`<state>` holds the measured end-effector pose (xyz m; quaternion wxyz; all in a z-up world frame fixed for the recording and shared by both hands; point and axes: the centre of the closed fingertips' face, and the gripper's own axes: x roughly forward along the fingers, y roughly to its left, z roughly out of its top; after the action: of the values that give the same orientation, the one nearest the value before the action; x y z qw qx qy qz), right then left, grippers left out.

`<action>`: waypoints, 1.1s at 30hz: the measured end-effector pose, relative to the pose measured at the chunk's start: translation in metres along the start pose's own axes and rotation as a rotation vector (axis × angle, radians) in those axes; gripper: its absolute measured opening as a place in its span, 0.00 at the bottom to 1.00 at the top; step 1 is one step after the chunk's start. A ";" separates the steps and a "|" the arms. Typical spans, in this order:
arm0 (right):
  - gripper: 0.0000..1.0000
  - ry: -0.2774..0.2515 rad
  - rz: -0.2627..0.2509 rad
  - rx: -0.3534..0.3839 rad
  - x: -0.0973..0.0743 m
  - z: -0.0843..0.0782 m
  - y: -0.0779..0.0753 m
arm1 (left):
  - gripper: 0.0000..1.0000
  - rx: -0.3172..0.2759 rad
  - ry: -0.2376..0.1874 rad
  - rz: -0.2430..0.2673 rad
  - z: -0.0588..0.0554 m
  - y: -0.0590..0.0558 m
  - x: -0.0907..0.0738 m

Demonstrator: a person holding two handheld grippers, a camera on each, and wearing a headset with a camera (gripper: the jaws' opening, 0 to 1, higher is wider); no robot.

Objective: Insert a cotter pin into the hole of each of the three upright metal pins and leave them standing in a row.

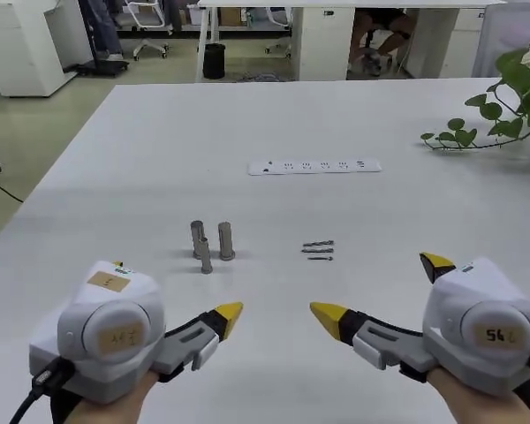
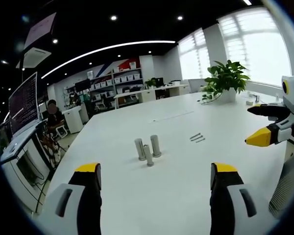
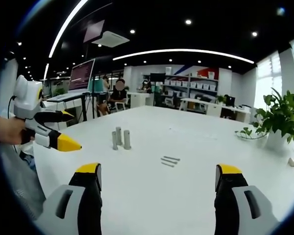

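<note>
Pale grey and matte, the counter (image 1: 380, 212) runs back toward an open office with white desks, wheeled chairs and a black bin (image 1: 214, 60) on the floor.

Low on the left, the left tongs (image 1: 172, 287) are held over the near part of the counter. Their jaws are spread wide, the yellow tips well apart, gripping nothing and touching nothing. The body is white and rounded with grey arms.

Ahead of them, three metal pins (image 1: 206, 254) stand upright in a tight cluster, two behind and one in front, so they form a triangle and not a row. They are dull grey cylinders, close together; whether they touch cannot be told.

To their right, well apart from them, three thin cotter pins (image 1: 318, 250) lie flat on the counter, side by side and roughly parallel. Farther back lies a long white power strip (image 1: 314, 166).

Low on the right, the right tongs (image 1: 382, 287) mirror the left ones, with jaws wide, empty and clear of everything.

At the far right edge, a leafy green plant (image 1: 503, 106) trails a stem across the counter.
</note>
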<state>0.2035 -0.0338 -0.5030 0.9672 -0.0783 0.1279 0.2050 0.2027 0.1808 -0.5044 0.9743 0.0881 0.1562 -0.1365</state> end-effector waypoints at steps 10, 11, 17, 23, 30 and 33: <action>0.97 -0.015 0.002 0.015 0.000 0.002 -0.001 | 0.92 0.005 -0.006 -0.006 0.003 -0.004 -0.002; 0.97 -0.015 0.003 0.014 0.000 0.002 -0.001 | 0.92 0.004 -0.005 -0.007 0.003 -0.004 -0.002; 0.91 -0.017 0.014 -0.001 0.000 0.005 0.000 | 0.87 -0.010 0.017 -0.021 0.000 -0.007 -0.001; 0.88 -0.015 0.028 0.016 -0.001 0.007 0.003 | 0.78 0.012 0.035 -0.019 0.001 0.003 -0.001; 0.86 0.005 0.051 0.036 0.000 0.004 0.009 | 0.70 0.009 0.024 -0.052 0.007 0.011 0.008; 0.86 0.013 0.056 0.046 0.000 0.003 0.009 | 0.67 -0.011 0.028 -0.062 0.006 0.015 0.016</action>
<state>0.1999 -0.0247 -0.5007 0.9617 -0.0536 0.1411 0.2287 0.2233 0.1896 -0.5019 0.9678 0.0795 0.1733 -0.1644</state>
